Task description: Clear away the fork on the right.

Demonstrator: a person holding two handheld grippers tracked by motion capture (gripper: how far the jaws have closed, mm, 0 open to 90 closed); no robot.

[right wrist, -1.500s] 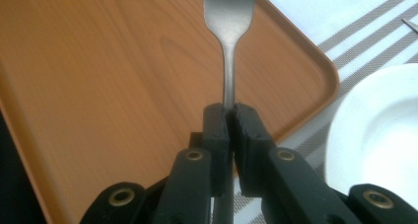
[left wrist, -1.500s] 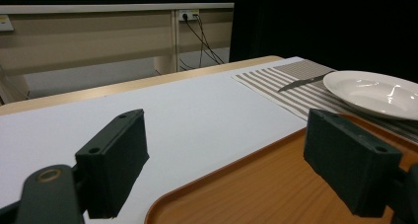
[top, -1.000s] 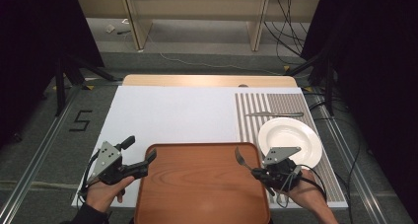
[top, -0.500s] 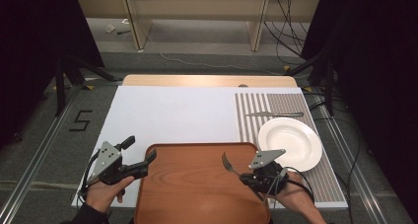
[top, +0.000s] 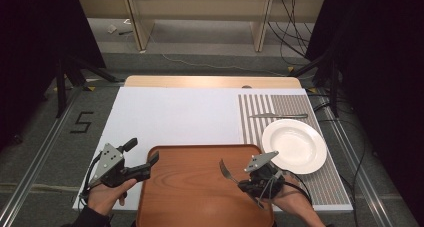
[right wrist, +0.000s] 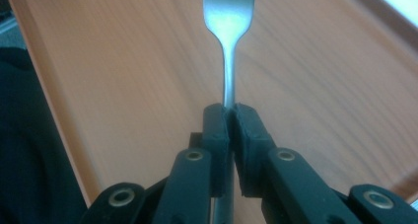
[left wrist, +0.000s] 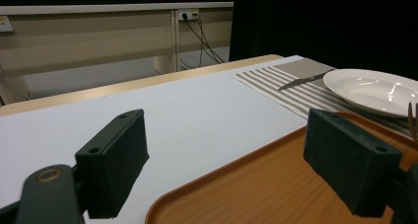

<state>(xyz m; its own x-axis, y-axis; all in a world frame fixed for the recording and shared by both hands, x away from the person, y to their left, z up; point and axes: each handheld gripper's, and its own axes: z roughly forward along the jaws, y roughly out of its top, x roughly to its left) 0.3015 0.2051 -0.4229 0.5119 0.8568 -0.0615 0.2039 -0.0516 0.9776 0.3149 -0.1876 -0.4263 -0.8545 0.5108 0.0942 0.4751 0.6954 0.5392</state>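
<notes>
White board covers the table (top: 175, 117), with a striped placemat (top: 290, 107) along its right side and a wooden tray (top: 200, 187) at the near edge. Above the tray's right half hangs a metal fork (top: 227, 171), its handle pinched between the closed jaws of the right gripper (top: 248, 183); in the right gripper view the fork's (right wrist: 227, 46) tines are cut off at the top edge, and the handle runs down out of sight between the pads. Just right of it a white plate (top: 295, 146) sits on the placemat, with a table knife (top: 278, 116) beyond. The left gripper (top: 142, 163) stands wide open, holding nothing, its jaws at the tray's left rim; whether they touch it is unclear.
</notes>
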